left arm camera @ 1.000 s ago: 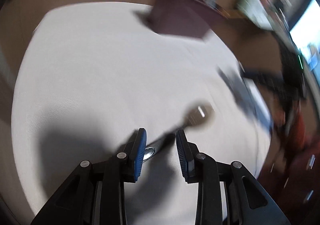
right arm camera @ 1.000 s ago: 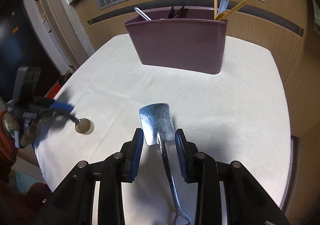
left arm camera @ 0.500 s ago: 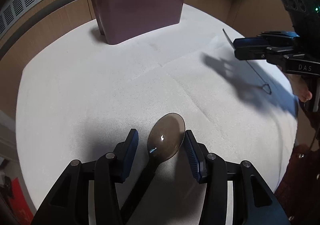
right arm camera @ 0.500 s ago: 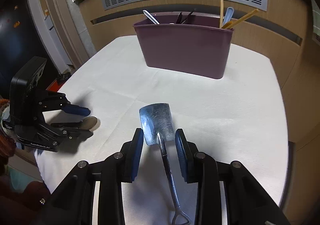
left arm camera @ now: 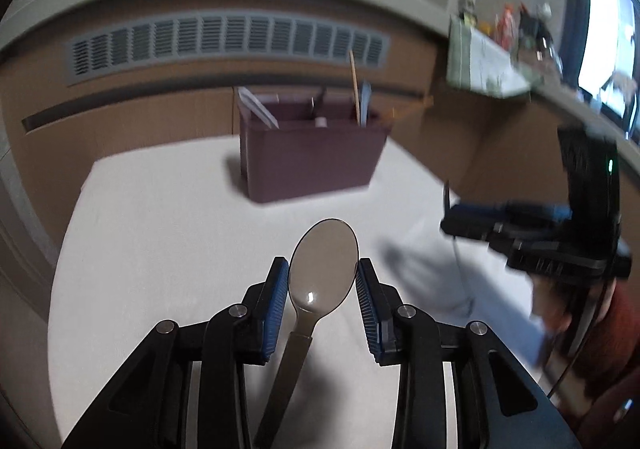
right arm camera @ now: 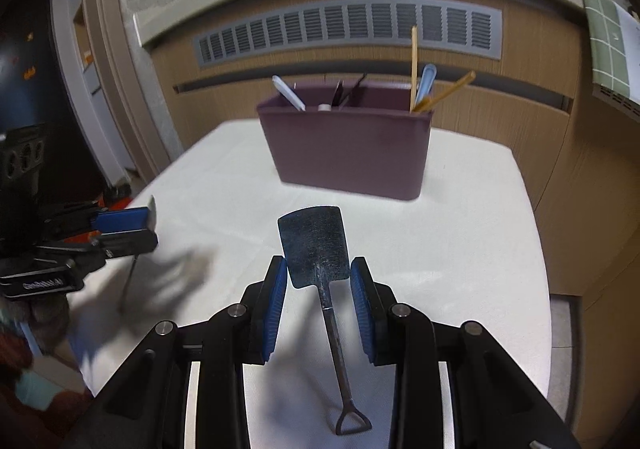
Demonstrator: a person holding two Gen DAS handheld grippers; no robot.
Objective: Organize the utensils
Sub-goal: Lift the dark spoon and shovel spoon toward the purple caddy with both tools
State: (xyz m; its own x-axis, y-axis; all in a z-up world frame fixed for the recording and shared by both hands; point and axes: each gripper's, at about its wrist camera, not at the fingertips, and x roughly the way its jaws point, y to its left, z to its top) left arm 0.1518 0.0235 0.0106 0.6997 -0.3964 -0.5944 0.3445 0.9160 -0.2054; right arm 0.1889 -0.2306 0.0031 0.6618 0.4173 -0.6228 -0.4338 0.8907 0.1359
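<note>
Both handheld tools are built alike. The left gripper (left arm camera: 322,289) has matte black angular linkage arms with triangular cut-outs, each arm pinned by round silver screws (left arm camera: 237,310), and two fingers faced with ribbed blue pads (left arm camera: 275,309). The right gripper (right arm camera: 319,289) shows the same black frame, silver pivot screws (right arm camera: 399,310) and blue ribbed pads (right arm camera: 362,305). To the right of the left gripper, the right tool's black housing carries a small green light (left arm camera: 609,166) and faint lettering. Below that housing there is a rust-red knitted sleeve (left arm camera: 616,333) and a thin dark cable (left arm camera: 576,361).
</note>
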